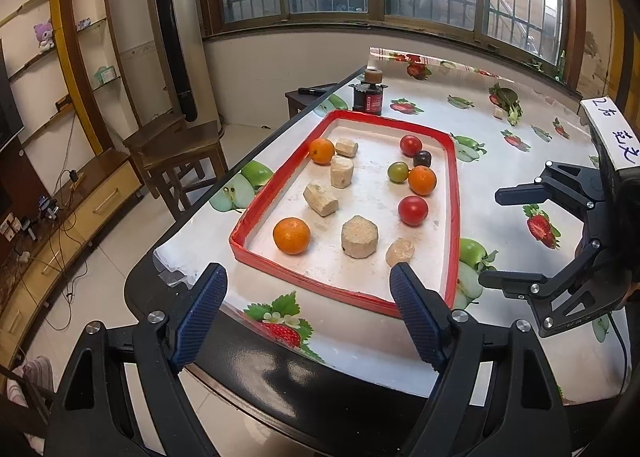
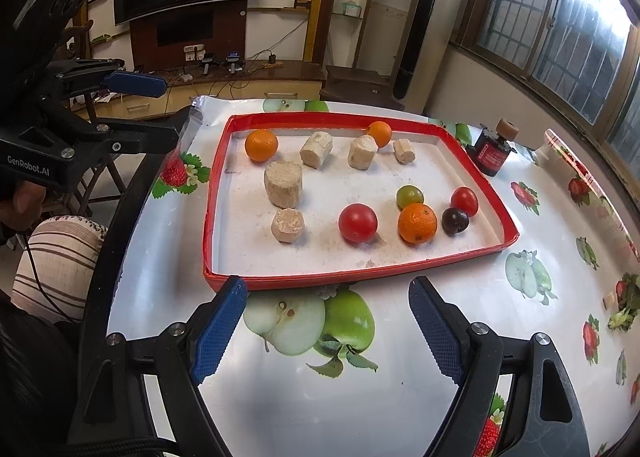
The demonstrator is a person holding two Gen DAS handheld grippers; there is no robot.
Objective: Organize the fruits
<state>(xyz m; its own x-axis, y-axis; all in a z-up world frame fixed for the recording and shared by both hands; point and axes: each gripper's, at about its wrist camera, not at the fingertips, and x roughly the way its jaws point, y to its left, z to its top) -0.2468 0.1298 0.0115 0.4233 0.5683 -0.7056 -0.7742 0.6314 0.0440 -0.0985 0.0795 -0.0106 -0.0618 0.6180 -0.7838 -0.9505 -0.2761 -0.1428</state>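
Observation:
A red-rimmed white tray (image 1: 453, 193) (image 2: 476, 163) lies on the fruit-print table. In it are three oranges (image 1: 291, 235) (image 2: 417, 223), two red tomatoes (image 1: 413, 210) (image 2: 357, 222), a green tomato (image 1: 398, 172) (image 2: 409, 196), a dark plum (image 1: 422, 158) (image 2: 455, 220) and several beige chunks (image 1: 359, 236) (image 2: 283, 183). My left gripper (image 1: 308, 313) is open and empty, just short of the tray's near rim. My right gripper (image 2: 326, 327) is open and empty, over the table before the tray's long side. Each gripper also shows in the other's view, the right one (image 1: 508, 237) and the left one (image 2: 156, 109).
A small black jar (image 1: 367, 97) (image 2: 493, 155) with a brown cap stands just beyond the tray. Leafy greens (image 1: 508, 103) (image 2: 622, 305) lie further out on the table. Wooden stools (image 1: 176, 153) stand beside the table's edge. A person's striped knee (image 2: 56, 257) is at the left.

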